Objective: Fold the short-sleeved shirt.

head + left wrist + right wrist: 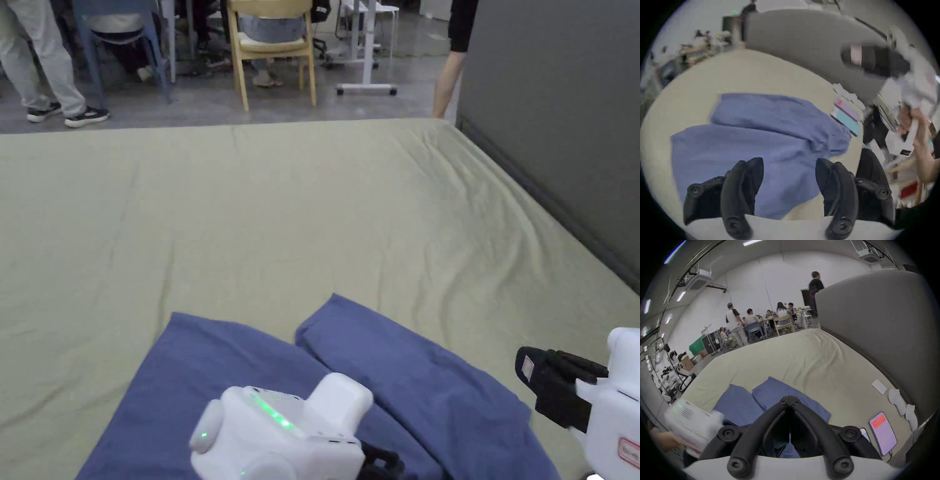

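Observation:
A blue short-sleeved shirt (206,375) lies on the pale green bed sheet (281,219) at the near edge, in two overlapping folded panels; the right panel (412,375) lies slanted over the left one. My left gripper (789,168) hovers over the near part of the shirt (753,146), jaws open with nothing between them; its white body (281,431) hides part of the cloth. To the right of the shirt, above the sheet, my right gripper (524,367) is shut with nothing in it. The right gripper view has its joined tips (790,398) in front of the shirt (774,392).
A grey padded headboard (562,125) runs along the bed's right side. Beside it on the sheet lie a lit phone (883,433), a white card (879,386) and small white cloths (899,402). Beyond the bed's far edge stand chairs (272,44), tables and several people.

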`<state>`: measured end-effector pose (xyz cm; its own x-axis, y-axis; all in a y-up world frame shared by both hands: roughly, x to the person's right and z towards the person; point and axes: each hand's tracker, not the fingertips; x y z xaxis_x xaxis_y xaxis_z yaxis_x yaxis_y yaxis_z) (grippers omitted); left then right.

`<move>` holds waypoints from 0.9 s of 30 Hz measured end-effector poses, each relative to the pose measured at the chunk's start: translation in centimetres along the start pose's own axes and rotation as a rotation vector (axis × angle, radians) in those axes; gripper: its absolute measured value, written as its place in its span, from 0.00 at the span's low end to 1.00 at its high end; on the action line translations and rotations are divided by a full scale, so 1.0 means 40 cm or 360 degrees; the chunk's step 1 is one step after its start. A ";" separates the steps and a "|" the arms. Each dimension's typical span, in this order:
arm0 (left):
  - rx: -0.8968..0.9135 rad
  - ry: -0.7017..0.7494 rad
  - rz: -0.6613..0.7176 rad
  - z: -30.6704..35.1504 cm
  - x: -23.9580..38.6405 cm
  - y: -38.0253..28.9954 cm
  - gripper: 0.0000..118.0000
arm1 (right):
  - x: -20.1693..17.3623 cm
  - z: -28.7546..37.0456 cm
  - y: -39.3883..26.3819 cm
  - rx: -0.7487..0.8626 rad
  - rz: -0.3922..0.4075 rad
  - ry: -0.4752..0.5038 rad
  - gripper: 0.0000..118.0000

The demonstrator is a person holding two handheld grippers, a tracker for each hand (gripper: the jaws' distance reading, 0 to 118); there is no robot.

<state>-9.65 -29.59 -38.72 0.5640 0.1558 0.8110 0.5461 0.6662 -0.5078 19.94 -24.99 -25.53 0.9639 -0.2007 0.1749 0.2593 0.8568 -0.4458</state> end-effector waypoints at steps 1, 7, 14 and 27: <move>0.0095 0.0093 0.0065 0.070 -0.032 -0.023 0.63 | -0.012 -0.007 -0.003 -0.0010 0.0013 0.0016 0.02; 0.0398 0.0734 0.0592 0.406 -0.110 -0.258 0.00 | -0.086 -0.048 -0.061 -0.0084 0.0089 0.0062 0.02; 0.0316 0.0893 0.0615 0.408 -0.090 -0.294 0.00 | -0.121 -0.089 -0.082 -0.0155 0.0108 0.0095 0.02; -0.0017 0.0822 0.0673 -0.069 -0.630 0.086 0.71 | -0.101 -0.223 -0.085 -0.0301 0.0182 0.0037 0.02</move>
<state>-20.26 -33.25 -61.71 0.9537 0.0312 0.2993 0.2172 0.6168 -0.7566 15.69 -31.34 -32.56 0.9883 -0.1199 0.0945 0.1526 0.7707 -0.6187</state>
